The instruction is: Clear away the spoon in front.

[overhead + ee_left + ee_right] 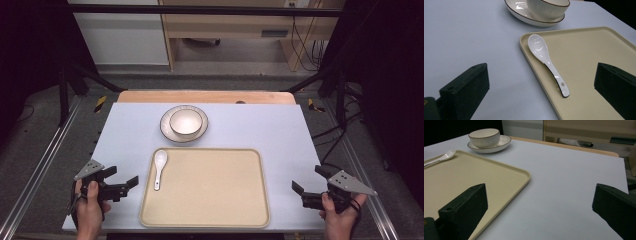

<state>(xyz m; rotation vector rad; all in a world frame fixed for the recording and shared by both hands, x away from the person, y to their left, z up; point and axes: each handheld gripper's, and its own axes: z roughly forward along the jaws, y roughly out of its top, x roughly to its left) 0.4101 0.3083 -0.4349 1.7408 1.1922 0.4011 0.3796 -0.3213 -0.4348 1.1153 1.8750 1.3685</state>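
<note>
White ceramic spoon [547,62] lies along the beige tray's [250,210] left edge, handle toward my left claw [127,182], jaws apart and aimed at it; right claw [299,189], also spread, idles beside the tray's right edge, bowl [185,121] on plate [167,132] beyond.

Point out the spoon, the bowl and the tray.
spoon [549,66], left gripper view, on its handle.
bowl [185,121], high view, inside of the bowl.
tray [522,173], right gripper view, on its corner rim.

One tray [220,200], one spoon [159,168], one bowl [185,121], one plate [167,131], two grippers: left [123,180], right [306,181].
</note>
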